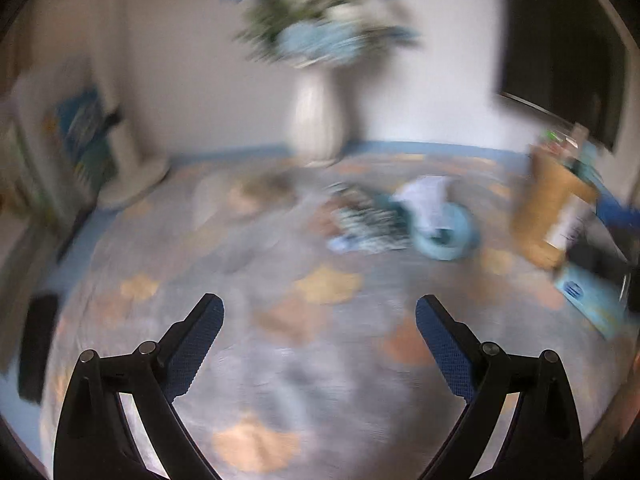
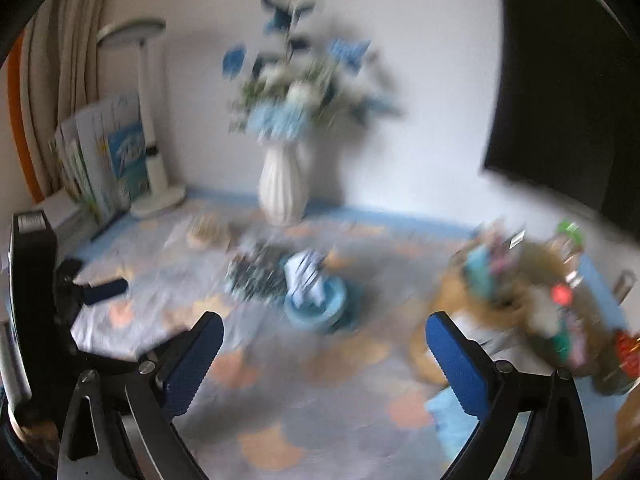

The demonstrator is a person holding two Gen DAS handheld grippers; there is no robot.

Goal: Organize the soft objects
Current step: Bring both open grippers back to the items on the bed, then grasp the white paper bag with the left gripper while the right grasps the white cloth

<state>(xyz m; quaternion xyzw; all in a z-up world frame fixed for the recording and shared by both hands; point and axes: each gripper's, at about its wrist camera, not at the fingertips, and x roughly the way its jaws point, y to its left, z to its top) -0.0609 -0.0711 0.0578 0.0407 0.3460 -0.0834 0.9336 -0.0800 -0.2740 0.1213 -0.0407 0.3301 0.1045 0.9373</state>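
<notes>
Both views are blurred by motion. A dark patterned soft cloth (image 1: 366, 220) lies mid-table beside a light blue bowl (image 1: 448, 236) holding a pale blue-white cloth (image 1: 426, 196). In the right wrist view the patterned cloth (image 2: 256, 276), the bowl (image 2: 316, 308) and the pale cloth (image 2: 306, 276) sit ahead of the fingers. My left gripper (image 1: 320, 312) is open and empty above the tablecloth. My right gripper (image 2: 324, 328) is open and empty. The left gripper (image 2: 100, 290) shows at the left edge of the right wrist view.
A white vase of blue flowers (image 2: 282, 188) stands at the back wall. A white desk lamp (image 2: 154, 168) and books (image 2: 100, 160) are back left. A woven basket of items (image 2: 520, 300) is at right, also in the left wrist view (image 1: 556, 208). A dark screen (image 1: 560, 48) hangs at right.
</notes>
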